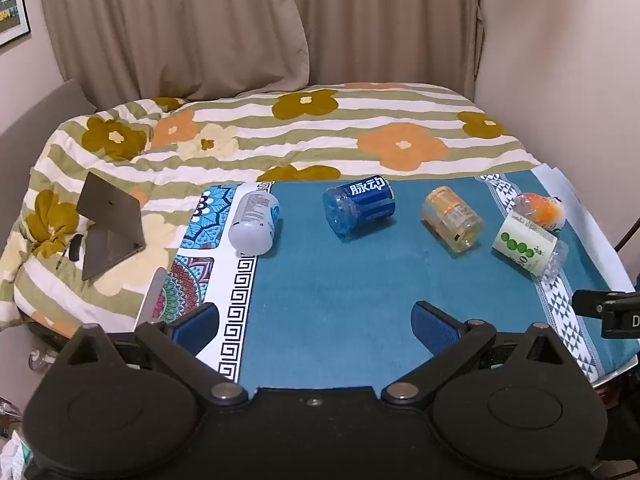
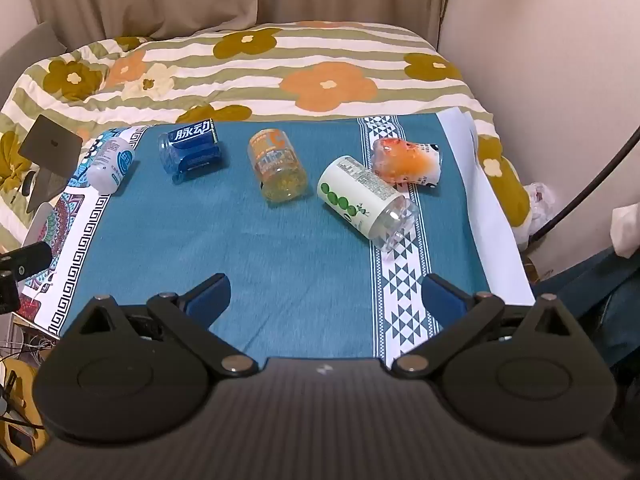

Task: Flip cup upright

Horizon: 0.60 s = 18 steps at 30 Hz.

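Observation:
Several cut-bottle cups lie on their sides in a row on the blue cloth [image 1: 340,280]: a white one [image 1: 255,224] [image 2: 110,166], a blue one [image 1: 359,209] [image 2: 190,150], a yellow one [image 1: 452,219] [image 2: 278,166], a white one with green dots [image 1: 528,252] [image 2: 366,200] and an orange one [image 1: 540,208] [image 2: 408,160]. My left gripper [image 1: 316,324] is open and empty, near the cloth's front edge. My right gripper [image 2: 326,296] is open and empty, short of the green-dotted cup.
A bed with a flowered striped quilt [image 1: 320,132] lies behind the cloth. An open laptop [image 1: 108,228] [image 2: 46,160] sits on the quilt at left. Curtains [image 1: 240,20] and walls enclose the back. Part of the other gripper [image 1: 608,312] shows at right.

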Each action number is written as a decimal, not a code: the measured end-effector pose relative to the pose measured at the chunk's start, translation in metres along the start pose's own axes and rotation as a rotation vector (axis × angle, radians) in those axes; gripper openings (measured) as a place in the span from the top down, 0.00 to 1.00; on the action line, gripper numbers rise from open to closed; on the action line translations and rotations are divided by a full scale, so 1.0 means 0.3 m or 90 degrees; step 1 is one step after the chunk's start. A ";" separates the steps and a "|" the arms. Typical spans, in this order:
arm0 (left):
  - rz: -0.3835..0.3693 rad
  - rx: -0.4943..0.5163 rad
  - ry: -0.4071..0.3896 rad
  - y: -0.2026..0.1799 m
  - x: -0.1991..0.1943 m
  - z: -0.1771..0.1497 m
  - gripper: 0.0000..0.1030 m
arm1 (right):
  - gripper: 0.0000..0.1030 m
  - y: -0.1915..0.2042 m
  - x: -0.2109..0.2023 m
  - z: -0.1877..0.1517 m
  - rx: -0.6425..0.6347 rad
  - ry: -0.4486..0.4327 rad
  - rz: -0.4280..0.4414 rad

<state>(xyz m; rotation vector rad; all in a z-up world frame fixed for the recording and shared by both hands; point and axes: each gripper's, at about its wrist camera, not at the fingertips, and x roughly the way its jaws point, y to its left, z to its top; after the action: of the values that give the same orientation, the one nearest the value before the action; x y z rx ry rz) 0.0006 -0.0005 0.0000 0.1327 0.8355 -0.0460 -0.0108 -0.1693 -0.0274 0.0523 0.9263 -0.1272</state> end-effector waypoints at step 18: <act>0.000 0.002 -0.013 0.014 -0.009 0.009 0.00 | 0.00 0.015 -0.001 -0.004 -0.001 -0.001 0.000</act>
<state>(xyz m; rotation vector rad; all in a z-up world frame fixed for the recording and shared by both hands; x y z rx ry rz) 0.0012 0.0034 0.0040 0.1345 0.8143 -0.0477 -0.0114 -0.1647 -0.0279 0.0501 0.9247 -0.1265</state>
